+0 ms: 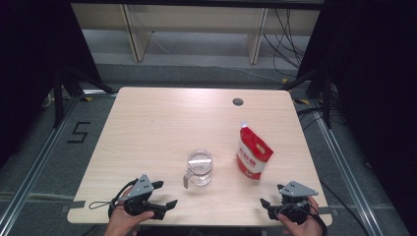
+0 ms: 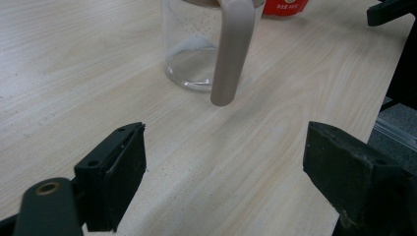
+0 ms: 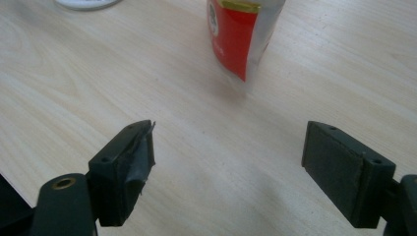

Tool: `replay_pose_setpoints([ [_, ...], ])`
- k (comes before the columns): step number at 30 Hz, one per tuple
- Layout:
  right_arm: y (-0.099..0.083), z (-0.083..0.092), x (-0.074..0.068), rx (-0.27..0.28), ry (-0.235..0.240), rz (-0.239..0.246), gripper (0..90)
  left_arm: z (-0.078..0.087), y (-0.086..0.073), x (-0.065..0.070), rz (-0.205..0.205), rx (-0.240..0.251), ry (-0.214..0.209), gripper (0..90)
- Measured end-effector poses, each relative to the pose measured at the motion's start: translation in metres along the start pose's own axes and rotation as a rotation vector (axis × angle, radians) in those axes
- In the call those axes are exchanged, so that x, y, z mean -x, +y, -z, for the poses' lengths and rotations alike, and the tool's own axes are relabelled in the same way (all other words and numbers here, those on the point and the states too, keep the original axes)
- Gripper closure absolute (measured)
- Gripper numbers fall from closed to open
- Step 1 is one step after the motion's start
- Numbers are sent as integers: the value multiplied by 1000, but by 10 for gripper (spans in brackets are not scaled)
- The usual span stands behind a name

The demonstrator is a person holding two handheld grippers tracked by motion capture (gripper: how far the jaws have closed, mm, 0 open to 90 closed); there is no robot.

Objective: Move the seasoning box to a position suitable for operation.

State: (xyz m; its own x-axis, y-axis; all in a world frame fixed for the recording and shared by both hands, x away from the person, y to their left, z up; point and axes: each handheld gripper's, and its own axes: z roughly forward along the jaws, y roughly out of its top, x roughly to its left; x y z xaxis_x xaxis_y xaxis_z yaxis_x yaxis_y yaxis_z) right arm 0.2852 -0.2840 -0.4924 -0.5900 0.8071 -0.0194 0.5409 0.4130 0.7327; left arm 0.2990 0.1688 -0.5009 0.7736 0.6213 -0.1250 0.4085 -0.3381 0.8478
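A clear glass jug (image 1: 200, 167) with a pale handle (image 1: 187, 178) stands on the wooden table (image 1: 162, 123), near the front middle. To its right a red and white pouch (image 1: 252, 153) stands upright. My left gripper (image 1: 166, 193) rests at the front left, open and holding nothing. In the left gripper view its jaws (image 2: 223, 172) stand wide, pointed at the jug (image 2: 192, 54) and its handle (image 2: 231, 54). My right gripper (image 1: 272, 194) sits at the front right, also open. The right gripper view has its jaws (image 3: 228, 167) wide apart, with the pouch (image 3: 236, 34) ahead.
A round cable hole (image 1: 238, 102) sits near the table's far edge. Wooden shelving (image 1: 196, 24) and loose cables (image 1: 290, 34) lie on the floor beyond the table. Dark curtains flank both sides. The jug's base (image 3: 86, 4) shows at the top left of the right gripper view.
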Motion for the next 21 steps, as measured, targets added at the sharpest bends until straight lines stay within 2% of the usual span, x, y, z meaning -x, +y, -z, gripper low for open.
replay_pose_setpoints([
  [1,0,1,-2,0,-9,-26,208,0,0,1,10,8,-11,162],
  [2,0,1,0,7,-9,-31,206,0,0,2,38,18,-18,161],
  [5,0,1,1,-2,13,-40,205,1,1,3,34,33,-30,160],
  [6,0,1,0,-13,22,-47,203,1,2,2,10,33,-24,160],
  [7,0,0,0,-7,-3,-27,201,1,2,2,12,32,-24,160],
  [9,0,0,-1,5,-10,-33,201,1,3,1,12,34,-24,161],
  [10,0,1,-2,-2,-9,-49,201,1,3,3,39,41,-25,161],
  [11,0,1,-1,-1,-6,-39,201,0,3,3,45,50,-26,161],
  [13,0,-1,0,4,-4,-13,202,1,4,3,36,55,-37,160],
  [14,0,0,-2,-2,-15,-34,203,0,6,4,30,71,-45,160],
  [15,0,-1,0,11,-22,-2,206,0,6,5,28,71,-49,160],
  [16,0,-1,-1,-3,-11,-8,209,-1,8,6,19,75,-53,164],
  [19,1,-1,-2,1,-18,-18,209,-3,12,8,12,78,-50,168],
  [20,1,-2,-2,5,-21,-15,207,-4,13,7,-14,74,-51,175],
  [21,1,-2,-2,5,-21,-15,207,-5,13,9,6,74,-47,175],
])
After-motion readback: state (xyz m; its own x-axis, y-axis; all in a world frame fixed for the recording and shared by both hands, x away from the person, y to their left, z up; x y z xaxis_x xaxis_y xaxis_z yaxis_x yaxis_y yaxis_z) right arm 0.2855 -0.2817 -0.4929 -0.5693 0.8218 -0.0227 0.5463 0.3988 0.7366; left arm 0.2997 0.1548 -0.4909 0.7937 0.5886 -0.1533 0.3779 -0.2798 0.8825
